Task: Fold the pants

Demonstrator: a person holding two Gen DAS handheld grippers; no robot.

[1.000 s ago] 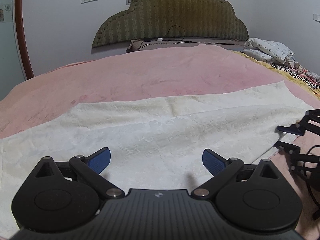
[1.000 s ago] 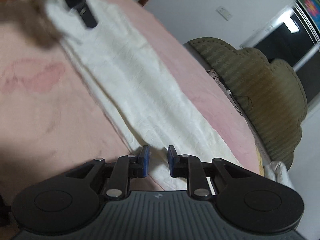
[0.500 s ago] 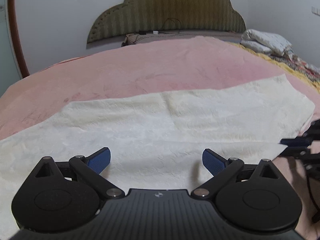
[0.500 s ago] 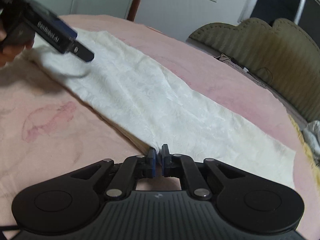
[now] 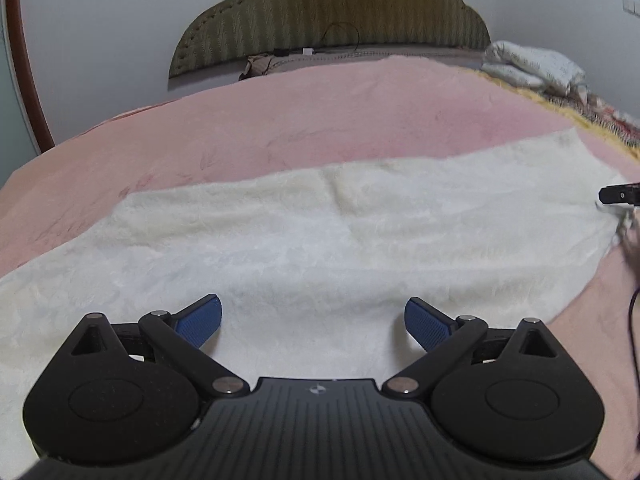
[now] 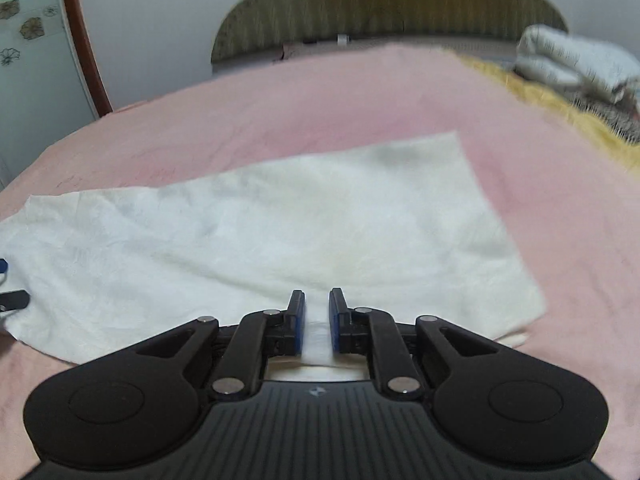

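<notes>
The white pants (image 5: 340,240) lie flat in a long band across the pink bedspread (image 5: 320,120). My left gripper (image 5: 313,320) is open just above the cloth, holding nothing. In the right wrist view the pants (image 6: 280,220) lie spread ahead. My right gripper (image 6: 317,306) stands over their near edge with its jaws a narrow gap apart and white cloth between them; whether they pinch it I cannot tell. The right gripper's tip (image 5: 618,194) shows at the pants' right end in the left wrist view.
An olive padded headboard (image 5: 332,12) stands at the far end of the bed. Folded white bedding (image 5: 536,68) and a yellow patterned blanket (image 6: 560,100) lie at the far right. A wooden door frame (image 6: 84,40) is on the left.
My right gripper has swung round to face the headboard and its jaws, shut half a second ago, now stand slightly apart over the pants' edge. My left gripper stays open and has barely moved.
</notes>
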